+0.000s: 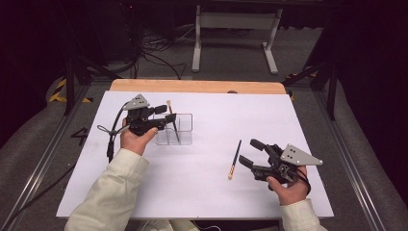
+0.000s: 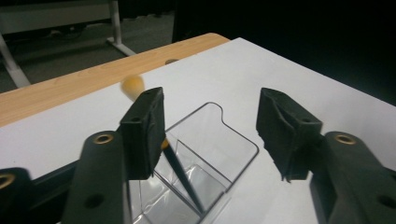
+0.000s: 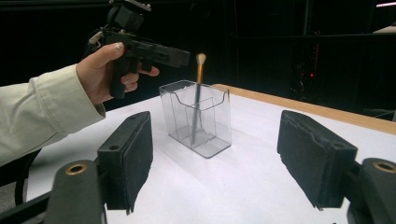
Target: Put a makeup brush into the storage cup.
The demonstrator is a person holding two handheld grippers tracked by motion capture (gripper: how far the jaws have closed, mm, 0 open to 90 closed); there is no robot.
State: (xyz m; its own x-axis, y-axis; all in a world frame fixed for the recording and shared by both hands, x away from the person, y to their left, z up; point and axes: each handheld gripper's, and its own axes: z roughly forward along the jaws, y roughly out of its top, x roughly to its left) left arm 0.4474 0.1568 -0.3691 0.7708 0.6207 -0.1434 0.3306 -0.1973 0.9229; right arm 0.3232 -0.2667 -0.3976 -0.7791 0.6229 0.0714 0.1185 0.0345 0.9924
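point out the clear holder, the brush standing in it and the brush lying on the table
clear holder point(image 3: 212, 140), right gripper view, its front wall
standing brush point(image 3: 201, 59), right gripper view, its bristle tip
lying brush point(image 1: 235, 159), high view, middle of its dark handle

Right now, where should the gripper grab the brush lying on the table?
Probably the middle of the brush's thin dark handle, coming straight down from above. It lies flat on the white table with bare space on both sides, so the open right gripper beside it could put one jaw on each side across the stick.
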